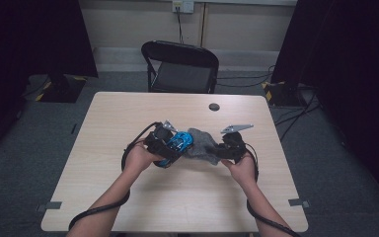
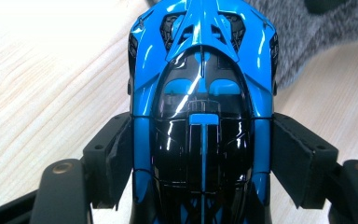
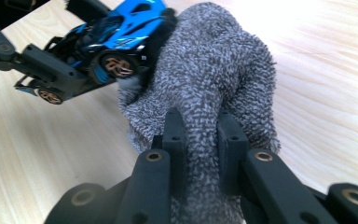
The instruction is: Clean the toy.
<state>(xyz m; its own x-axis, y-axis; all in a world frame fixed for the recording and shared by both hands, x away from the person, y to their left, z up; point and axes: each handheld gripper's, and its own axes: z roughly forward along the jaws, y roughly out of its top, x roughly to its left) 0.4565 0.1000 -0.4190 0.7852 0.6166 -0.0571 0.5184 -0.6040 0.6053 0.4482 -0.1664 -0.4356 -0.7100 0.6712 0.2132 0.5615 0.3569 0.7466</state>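
Observation:
A shiny blue and black toy car [image 1: 180, 141] hangs just above the middle of the wooden table [image 1: 128, 108]. My left gripper [image 2: 200, 154] is shut on the blue toy car [image 2: 200, 93], its pads pressed on the car's two sides. A grey fuzzy cloth [image 1: 202, 144] lies bunched to the right of the car, its far end against the car's nose. My right gripper [image 3: 201, 135] is shut on a fold of the grey cloth [image 3: 214, 70]. From the right gripper view the toy car [image 3: 116, 32] appears tilted, held in the left gripper's jaws, with bronze wheels showing.
A small dark round disc [image 1: 214, 106] lies near the table's far edge. A black folding chair [image 1: 180, 66] stands behind the table. Cables trail from both grippers over the table's near edge.

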